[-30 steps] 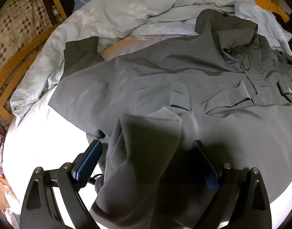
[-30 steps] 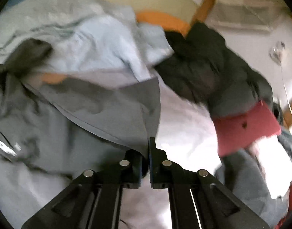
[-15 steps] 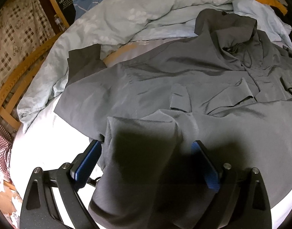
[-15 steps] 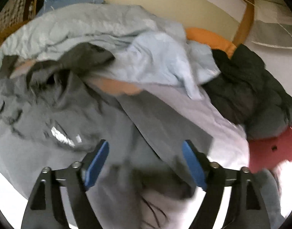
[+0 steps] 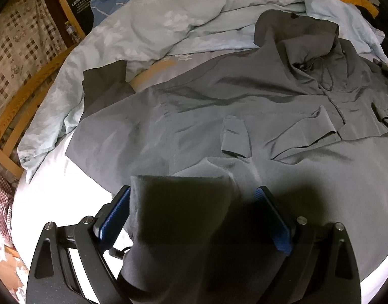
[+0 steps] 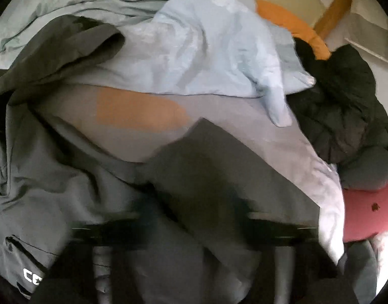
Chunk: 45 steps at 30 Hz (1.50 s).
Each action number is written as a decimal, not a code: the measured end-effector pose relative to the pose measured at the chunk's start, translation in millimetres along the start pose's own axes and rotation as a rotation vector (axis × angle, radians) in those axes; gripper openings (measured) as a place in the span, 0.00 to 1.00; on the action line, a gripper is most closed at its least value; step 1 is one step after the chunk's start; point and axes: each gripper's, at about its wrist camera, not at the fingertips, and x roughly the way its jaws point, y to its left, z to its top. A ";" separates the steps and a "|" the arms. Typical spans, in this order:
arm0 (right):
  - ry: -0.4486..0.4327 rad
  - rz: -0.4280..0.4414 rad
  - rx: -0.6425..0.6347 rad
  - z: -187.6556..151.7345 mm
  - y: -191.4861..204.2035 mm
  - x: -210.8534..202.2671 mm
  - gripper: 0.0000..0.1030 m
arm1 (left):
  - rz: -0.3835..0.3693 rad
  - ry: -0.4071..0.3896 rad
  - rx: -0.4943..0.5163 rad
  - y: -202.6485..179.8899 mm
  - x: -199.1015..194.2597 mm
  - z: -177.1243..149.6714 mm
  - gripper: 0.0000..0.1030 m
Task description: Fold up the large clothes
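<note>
Left wrist view: left gripper (image 5: 192, 224) spread wide, dark cuff (image 5: 183, 207) of grey jacket (image 5: 232, 106) draped between pads. Jacket spread flat on bed, hood far. Pale blue duvet (image 5: 168, 17) behind. Right gripper (image 6: 194, 230) blurred, jaws closing over jacket sleeve (image 6: 219, 167); grip unclear. Black puffer coat (image 6: 346, 101) far right.

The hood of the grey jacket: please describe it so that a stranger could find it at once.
A grey jacket is spread across the bed, below a crumpled pale blue duvet. Its hood lies at the jacket's top end, resting against the duvet. It alone is darker grey, with a black drawstring hanging from its opening.
</note>
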 end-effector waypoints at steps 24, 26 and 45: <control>-0.296 0.777 0.005 -8.4 209.5 -222.1 0.10 | 0.065 -0.220 -0.296 92.0 -69.9 8.5 0.92; -0.230 0.732 -0.038 -21.0 243.4 -198.5 0.10 | 0.170 -0.234 -0.272 97.7 -68.0 6.0 0.92; -0.327 0.587 -0.107 -95.4 207.4 -187.8 0.62 | 0.030 -0.154 -0.438 142.3 -52.1 6.1 0.92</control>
